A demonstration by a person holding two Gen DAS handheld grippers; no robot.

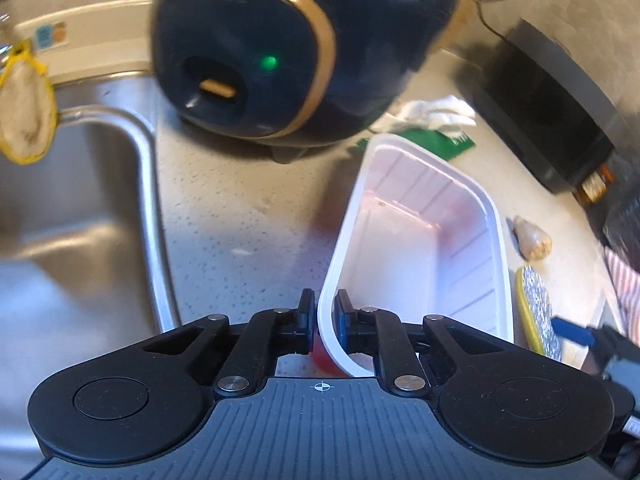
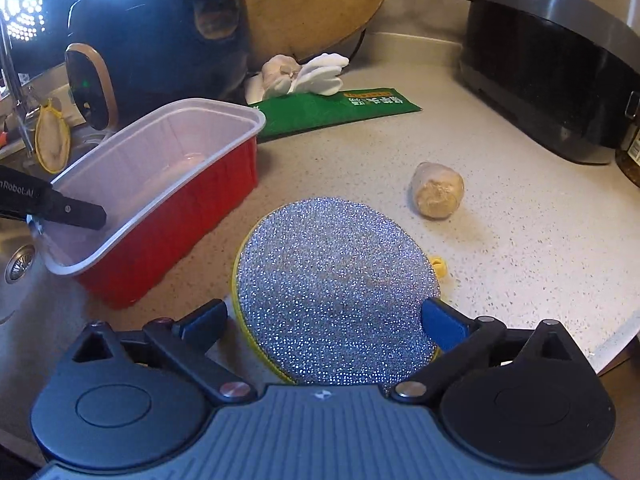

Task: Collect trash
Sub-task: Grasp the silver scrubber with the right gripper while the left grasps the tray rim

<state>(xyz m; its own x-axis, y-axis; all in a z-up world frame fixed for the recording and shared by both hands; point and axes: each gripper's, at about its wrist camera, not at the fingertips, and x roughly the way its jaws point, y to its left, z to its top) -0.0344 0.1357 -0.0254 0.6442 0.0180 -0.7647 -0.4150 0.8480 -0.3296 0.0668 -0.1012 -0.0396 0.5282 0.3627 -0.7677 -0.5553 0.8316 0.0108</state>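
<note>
Beside the sink (image 1: 100,168) on the counter (image 2: 500,240), the left hand-held gripper (image 1: 323,320), lettered "nRobot.AI", pinches the near rim of the red, white-lined container (image 2: 180,200), while the right hand-held gripper (image 2: 324,320), tilted downward, gapes wide around the silver scouring pad (image 2: 336,292), its fingertips (image 2: 440,320) at the pad's edges.

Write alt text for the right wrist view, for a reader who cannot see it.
The open right gripper straddles a round silver scouring pad lying on the speckled counter. To its left, the left gripper grips the rim of an empty red tray beside the sink; a ginger piece and green packet lie beyond.
</note>
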